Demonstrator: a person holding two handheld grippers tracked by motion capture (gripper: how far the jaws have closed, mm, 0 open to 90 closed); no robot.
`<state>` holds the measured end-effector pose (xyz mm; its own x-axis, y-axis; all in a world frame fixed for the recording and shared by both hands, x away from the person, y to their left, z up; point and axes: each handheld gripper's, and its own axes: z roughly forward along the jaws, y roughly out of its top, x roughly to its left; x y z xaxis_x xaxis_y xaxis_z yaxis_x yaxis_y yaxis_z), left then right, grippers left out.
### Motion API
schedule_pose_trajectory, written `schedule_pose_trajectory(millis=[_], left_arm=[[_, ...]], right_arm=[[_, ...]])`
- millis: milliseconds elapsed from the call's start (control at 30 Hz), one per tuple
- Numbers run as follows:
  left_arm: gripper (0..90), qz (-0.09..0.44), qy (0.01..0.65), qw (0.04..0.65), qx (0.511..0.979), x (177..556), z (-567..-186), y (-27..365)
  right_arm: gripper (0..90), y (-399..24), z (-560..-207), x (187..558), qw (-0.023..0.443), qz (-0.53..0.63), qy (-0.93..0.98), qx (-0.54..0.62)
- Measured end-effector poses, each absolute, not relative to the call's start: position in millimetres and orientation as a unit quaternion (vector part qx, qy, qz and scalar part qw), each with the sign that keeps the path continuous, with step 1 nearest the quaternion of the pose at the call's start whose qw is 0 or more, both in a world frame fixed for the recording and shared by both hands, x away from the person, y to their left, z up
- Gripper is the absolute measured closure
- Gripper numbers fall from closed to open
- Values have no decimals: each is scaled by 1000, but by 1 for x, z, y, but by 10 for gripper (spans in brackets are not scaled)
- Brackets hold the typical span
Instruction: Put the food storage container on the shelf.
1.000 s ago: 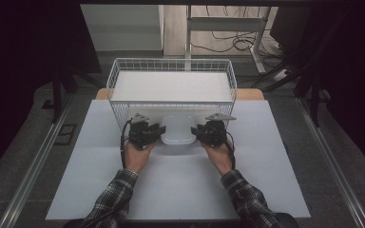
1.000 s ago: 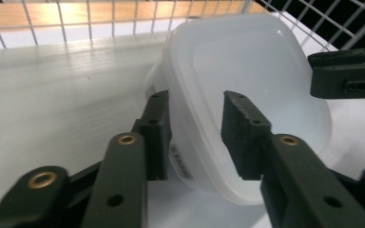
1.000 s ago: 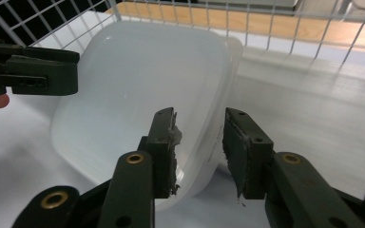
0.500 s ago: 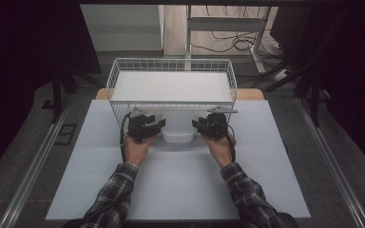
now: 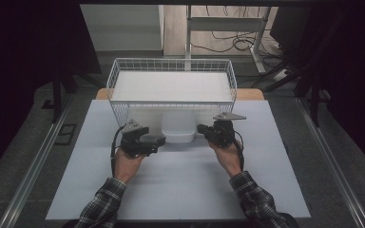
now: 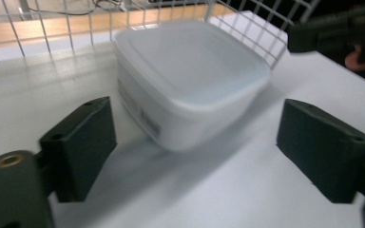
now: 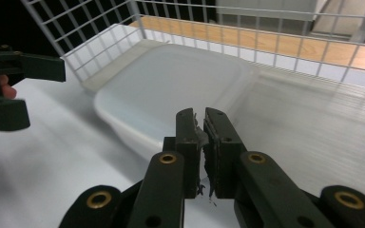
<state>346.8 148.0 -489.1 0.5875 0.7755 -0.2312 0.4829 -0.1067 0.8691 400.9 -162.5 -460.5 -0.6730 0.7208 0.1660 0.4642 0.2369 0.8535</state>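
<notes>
Translucent white plastic lidded container [image 5: 178, 129] resting on the white table [image 5: 180, 190] against the white wire basket [image 5: 171, 76], flanked by the left gripper [image 6: 195, 142], jaws just spread wide, empty, and right gripper [image 7: 203, 121], jaws just closed, empty.

Surface: my white table [image 5: 180, 190] | At 12 o'clock: white wire basket [image 5: 171, 66] standing on it | Just nearer me: lidded translucent plastic container [image 5: 178, 129], resting flat.

The room around my surface [image 5: 180, 190] is dark, but the white top is lit from above. My left claw's picture looks blurry.
</notes>
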Motion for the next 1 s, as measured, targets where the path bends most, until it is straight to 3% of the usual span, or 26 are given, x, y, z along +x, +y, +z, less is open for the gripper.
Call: schedule_pose_trajectory(millis=[433,1000], left_arm=[[45,172,394,509,746,292,-501,156],[33,185,380,481,768,244,-517,160]], right_arm=[[887,-158,-454,372,118,476,813,315],[887,-130,-471,362,92,457,838,284]])
